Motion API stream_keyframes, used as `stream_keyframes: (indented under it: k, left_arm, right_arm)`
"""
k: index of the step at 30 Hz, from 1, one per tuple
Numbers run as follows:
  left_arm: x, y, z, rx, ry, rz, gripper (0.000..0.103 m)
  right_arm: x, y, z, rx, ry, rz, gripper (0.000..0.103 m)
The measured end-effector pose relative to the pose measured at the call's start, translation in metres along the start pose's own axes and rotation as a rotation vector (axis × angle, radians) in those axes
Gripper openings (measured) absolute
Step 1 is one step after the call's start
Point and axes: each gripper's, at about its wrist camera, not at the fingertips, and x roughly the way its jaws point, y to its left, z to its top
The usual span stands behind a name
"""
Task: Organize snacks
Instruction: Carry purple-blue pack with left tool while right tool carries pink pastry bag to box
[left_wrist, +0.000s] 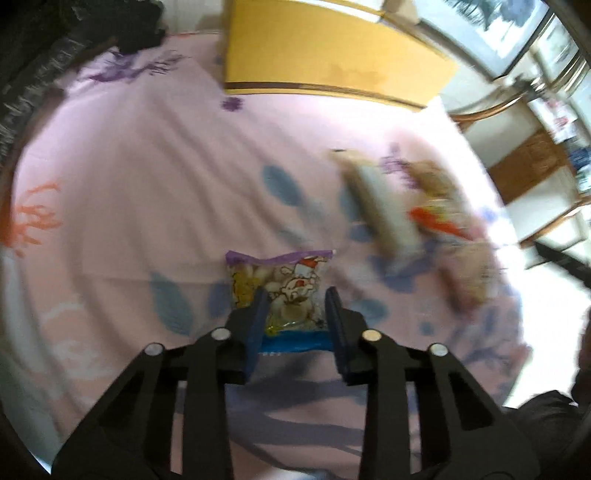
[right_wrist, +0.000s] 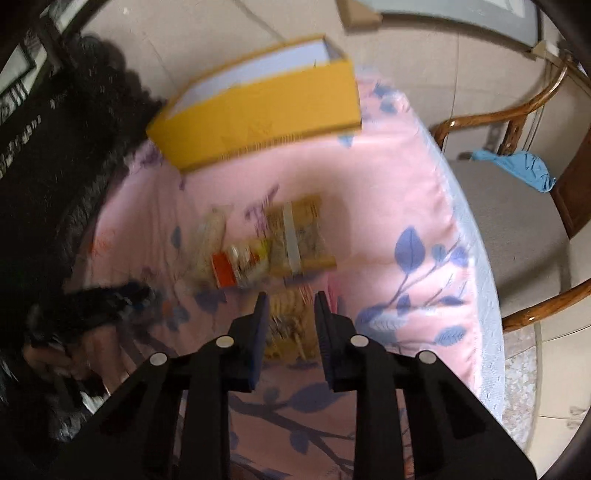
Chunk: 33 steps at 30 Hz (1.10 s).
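In the left wrist view my left gripper (left_wrist: 295, 295) is closed on a clear snack bag with a cartoon print and a purple top (left_wrist: 284, 277), held over the pink cloth. Several other snack packets (left_wrist: 413, 218) lie blurred to the right. A yellow box (left_wrist: 325, 59) stands at the back. In the right wrist view my right gripper (right_wrist: 290, 299) holds a yellow snack packet (right_wrist: 291, 325) between its fingers. More packets (right_wrist: 266, 243) lie ahead of it. The open yellow box (right_wrist: 258, 110) stands beyond them.
A pink floral cloth (right_wrist: 406, 177) covers the round table. A wooden chair (right_wrist: 517, 221) with a blue rag stands to the right. A dark fringed cloth (right_wrist: 55, 166) lies at the left. The other gripper's arm (right_wrist: 92, 299) shows at the left.
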Motion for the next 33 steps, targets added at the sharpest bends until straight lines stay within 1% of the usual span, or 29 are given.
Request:
stream_keyframes:
  k: [1,2,3,5,7,8,9,10,11,12,13,15,17,18,19,20,21,22,23,24,25,26,27,28,29,30,31,32,33]
  left_arm:
    - [-0.004,-0.002,-0.002,-0.009,-0.012,-0.032,0.022]
    - [-0.008,-0.003,-0.003,-0.026,-0.024,-0.057,0.020]
    - [-0.011,-0.006,-0.004,-0.042,-0.033,-0.076,0.019]
    - [-0.021,-0.010,-0.003,-0.055,-0.065,-0.114,0.015]
    - [-0.027,-0.016,-0.002,-0.036,-0.075,-0.111,0.014]
    - [-0.029,-0.020,-0.002,-0.025,-0.082,-0.112,0.013]
    - [-0.033,-0.023,-0.002,-0.014,-0.086,-0.117,0.013]
    - [-0.038,-0.025,-0.003,-0.008,-0.093,-0.115,0.013]
    - [-0.043,-0.025,-0.004,-0.006,-0.098,-0.111,0.011]
    - [-0.047,-0.025,-0.004,-0.003,-0.105,-0.113,0.007]
    - [-0.052,-0.024,-0.004,-0.003,-0.115,-0.126,0.007]
    - [-0.061,-0.022,-0.005,-0.005,-0.125,-0.119,0.007]
    - [-0.064,-0.019,-0.005,-0.003,-0.131,-0.096,0.007]
    - [-0.064,-0.017,-0.005,-0.002,-0.129,-0.093,0.007]
    - [-0.063,-0.016,-0.007,0.004,-0.127,-0.061,0.008]
    - [-0.057,-0.014,-0.009,0.001,-0.108,-0.001,0.019]
    - [-0.052,-0.012,-0.012,0.000,-0.083,0.015,0.043]
    - [-0.046,-0.010,-0.016,0.001,-0.052,0.027,0.058]
    - [-0.041,-0.010,-0.022,0.008,-0.037,0.047,0.075]
    - [-0.038,-0.012,-0.025,0.031,-0.032,0.060,0.077]
    - [-0.033,-0.016,-0.030,0.073,-0.020,0.094,0.080]
    - [-0.028,-0.020,-0.034,0.104,0.003,0.131,0.089]
    - [-0.021,-0.022,-0.037,0.132,0.026,0.162,0.089]
    - [-0.014,-0.025,-0.039,0.148,0.041,0.175,0.089]
    - [-0.007,-0.027,-0.040,0.142,0.052,0.167,0.089]
    - [-0.001,-0.025,-0.040,0.115,0.064,0.155,0.081]
    - [0.006,-0.021,-0.037,0.043,0.072,0.094,0.061]
    - [0.009,-0.015,-0.034,-0.023,0.074,0.023,0.051]
    - [0.010,-0.010,-0.031,-0.085,0.070,-0.036,0.049]
  right_arm:
    - [0.004,-0.005,0.000,0.005,0.011,-0.035,0.099]
    - [0.012,-0.005,-0.004,0.002,0.019,-0.098,0.102]
    - [0.017,-0.007,-0.007,-0.006,0.006,-0.124,0.102]
    - [0.033,0.000,-0.010,-0.038,-0.004,-0.121,0.102]
    - [0.057,0.011,-0.011,-0.091,0.002,-0.130,0.102]
    - [0.070,0.015,-0.012,-0.122,0.023,-0.135,0.102]
    - [0.083,0.018,-0.016,-0.132,0.045,-0.089,0.102]
    - [0.084,0.017,-0.017,-0.118,0.029,-0.080,0.093]
    - [0.081,0.020,-0.017,-0.126,0.028,-0.104,0.076]
    - [0.073,0.023,-0.015,-0.126,0.031,-0.073,0.046]
    - [0.067,0.024,-0.013,-0.108,0.035,-0.086,0.038]
    - [0.048,0.025,-0.009,-0.099,0.021,-0.098,0.035]
    - [0.025,0.022,-0.006,-0.082,-0.005,-0.085,0.035]
    - [0.009,0.020,-0.005,-0.067,-0.032,-0.073,0.035]
    - [-0.010,0.018,-0.003,-0.041,-0.065,-0.048,0.035]
    - [-0.022,0.018,-0.002,-0.026,-0.080,-0.030,0.035]
    - [-0.041,0.018,0.000,-0.010,-0.105,-0.002,0.035]
    - [-0.050,0.018,0.004,-0.008,-0.123,0.007,0.035]
    - [-0.067,0.021,0.007,-0.019,-0.156,0.013,0.035]
    - [-0.077,0.020,0.011,-0.032,-0.174,0.012,0.035]
    - [-0.087,0.021,0.014,-0.042,-0.193,0.010,0.035]
    - [-0.096,0.022,0.017,-0.046,-0.209,0.013,0.035]
    - [-0.104,0.023,0.019,-0.045,-0.224,0.015,0.035]
    - [-0.110,0.024,0.019,-0.049,-0.235,0.018,0.035]
    - [-0.118,0.027,0.021,-0.063,-0.251,0.023,0.035]
    - [-0.124,0.031,0.023,-0.080,-0.268,0.021,0.035]
    - [-0.126,0.034,0.024,-0.094,-0.279,0.018,0.035]
    - [-0.129,0.037,0.025,-0.112,-0.288,0.015,0.035]
    - [-0.131,0.040,0.026,-0.130,-0.294,0.015,0.035]
